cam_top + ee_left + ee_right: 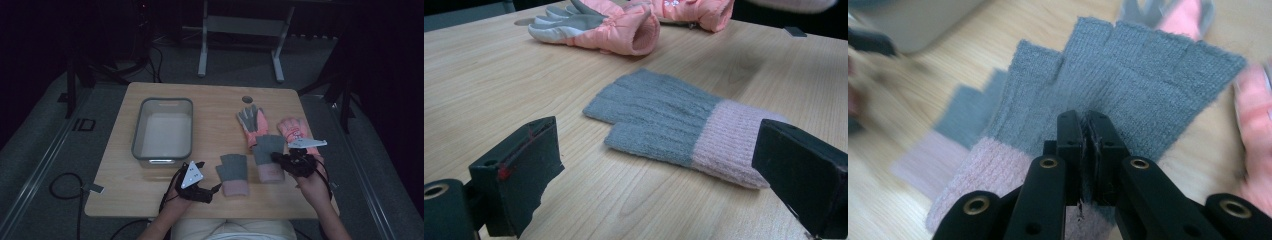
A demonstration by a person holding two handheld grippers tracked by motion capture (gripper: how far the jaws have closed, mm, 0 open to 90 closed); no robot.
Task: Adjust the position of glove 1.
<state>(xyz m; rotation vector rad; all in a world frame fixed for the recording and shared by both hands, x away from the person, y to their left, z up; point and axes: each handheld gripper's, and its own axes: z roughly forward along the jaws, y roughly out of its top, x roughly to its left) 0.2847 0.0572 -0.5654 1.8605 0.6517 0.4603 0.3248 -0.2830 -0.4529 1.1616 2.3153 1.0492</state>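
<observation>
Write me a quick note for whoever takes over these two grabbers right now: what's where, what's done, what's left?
Right gripper: shut on the knit glove, pinched near its pink cuff.
Left gripper: open, holding nothing, beside the second knit glove lying flat on the table.
Two padded pink gloves lie farther back.
Grey bin holds no gloves.
Done: one glove gripped. Left: probably moving the gloves, perhaps into the bin.

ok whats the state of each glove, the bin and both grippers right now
right gripper: shut on grey knit glove
grey knit glove: pinched near its pink cuff
second grey knit glove: lying flat on the table, untouched
left gripper: open, jaws apart near that glove's cuff
two pink gloves: lying on the table
grey bin: upright, empty
</observation>
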